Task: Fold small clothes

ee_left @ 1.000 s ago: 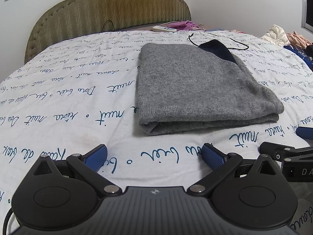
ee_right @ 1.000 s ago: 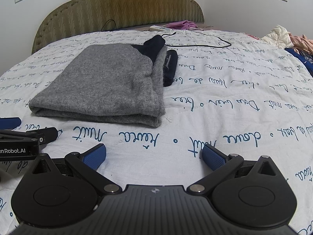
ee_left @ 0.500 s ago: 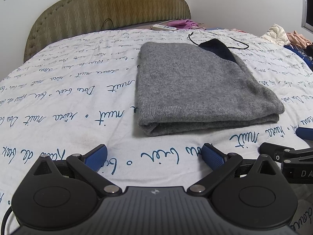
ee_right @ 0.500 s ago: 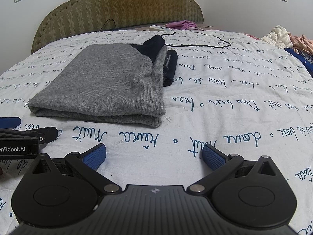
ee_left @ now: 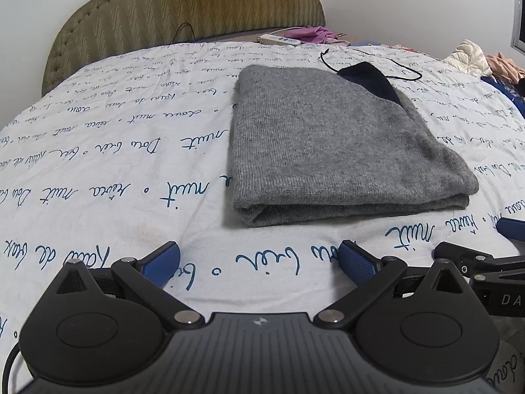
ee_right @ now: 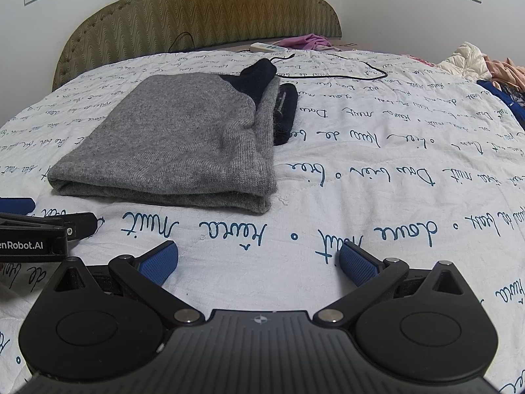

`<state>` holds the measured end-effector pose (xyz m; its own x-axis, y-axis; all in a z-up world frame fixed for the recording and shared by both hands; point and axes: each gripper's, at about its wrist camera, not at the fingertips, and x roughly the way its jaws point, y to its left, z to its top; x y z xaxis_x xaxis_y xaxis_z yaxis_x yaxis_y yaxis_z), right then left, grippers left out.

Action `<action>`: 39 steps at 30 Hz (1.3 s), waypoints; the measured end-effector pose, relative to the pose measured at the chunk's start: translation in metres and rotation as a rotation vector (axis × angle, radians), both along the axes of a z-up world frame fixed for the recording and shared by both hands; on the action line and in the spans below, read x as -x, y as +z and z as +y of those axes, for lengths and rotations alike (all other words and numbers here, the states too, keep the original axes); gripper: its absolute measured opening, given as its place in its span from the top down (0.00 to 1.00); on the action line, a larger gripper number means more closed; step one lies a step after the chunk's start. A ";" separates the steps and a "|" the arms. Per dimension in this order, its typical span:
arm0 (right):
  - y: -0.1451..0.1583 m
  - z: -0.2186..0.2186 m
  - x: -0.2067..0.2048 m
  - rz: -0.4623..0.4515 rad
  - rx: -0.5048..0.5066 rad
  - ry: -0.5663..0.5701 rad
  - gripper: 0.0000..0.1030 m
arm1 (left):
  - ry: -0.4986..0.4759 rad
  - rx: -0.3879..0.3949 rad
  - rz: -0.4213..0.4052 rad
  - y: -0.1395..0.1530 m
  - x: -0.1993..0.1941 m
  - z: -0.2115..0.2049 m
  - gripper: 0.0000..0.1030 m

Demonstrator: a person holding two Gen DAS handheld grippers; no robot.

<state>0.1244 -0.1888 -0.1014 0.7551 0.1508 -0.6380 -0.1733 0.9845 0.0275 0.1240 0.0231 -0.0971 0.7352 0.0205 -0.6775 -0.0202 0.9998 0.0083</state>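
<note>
The left tool (ee_left: 259, 259) sits low over the bed, aimed forward toward the headboard, its two blue-padded fingers (ee_left: 160, 261) spread wide with nothing between them and only the printed sheet (ee_left: 108, 170) beneath the gap. The right tool (ee_right: 259, 259) takes the same pose beside it: level, close to the bedding, blue pads (ee_right: 356, 264) held far apart and empty. The two are near each other, side by side; the right tool's black linkage and a blue fingertip show at the right edge of the left wrist view, and the left tool's body with white lettering shows at the left edge of the right wrist view. Just ahead of both lies the grey knit garment (ee_left: 331, 151), folded into a flat rectangle with its thick folded edge facing the tools, apart from both of them. A dark navy part (ee_right: 259, 75) shows at its far right corner and along its right side. Beyond it a thin black cable (ee_right: 341, 72) runs across the sheet, a white power strip (ee_left: 279, 39) and pink cloth (ee_right: 308, 41) lie by the olive padded headboard (ee_right: 197, 13), and more clothes (ee_right: 475, 62) are heaped at the far right of the bed.
</note>
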 end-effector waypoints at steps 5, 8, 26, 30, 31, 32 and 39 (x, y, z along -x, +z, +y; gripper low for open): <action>0.000 0.000 -0.001 0.006 0.003 -0.001 0.00 | 0.006 -0.001 0.010 0.001 -0.001 -0.001 0.00; 0.000 0.001 -0.002 0.006 0.005 -0.002 0.00 | 0.016 -0.009 0.011 0.001 -0.001 -0.003 0.00; 0.000 0.002 -0.003 0.006 0.007 -0.003 0.00 | 0.015 -0.009 0.013 0.000 -0.001 -0.003 0.00; 0.000 0.002 -0.003 0.006 0.006 -0.003 0.00 | 0.015 -0.009 0.014 0.001 -0.001 -0.003 0.00; 0.000 0.002 -0.003 0.006 0.007 -0.002 0.00 | 0.014 -0.009 0.015 0.001 -0.001 -0.002 0.00; 0.000 0.002 -0.003 0.006 0.007 -0.003 0.00 | 0.014 -0.007 0.016 0.001 -0.001 -0.002 0.00; 0.001 0.002 -0.004 0.012 0.009 -0.005 0.00 | 0.000 0.007 0.002 0.006 0.002 -0.003 0.00</action>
<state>0.1280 -0.1864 -0.1003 0.7483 0.1417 -0.6481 -0.1684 0.9855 0.0210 0.1215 0.0201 -0.0909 0.7340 0.0153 -0.6790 -0.0200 0.9998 0.0009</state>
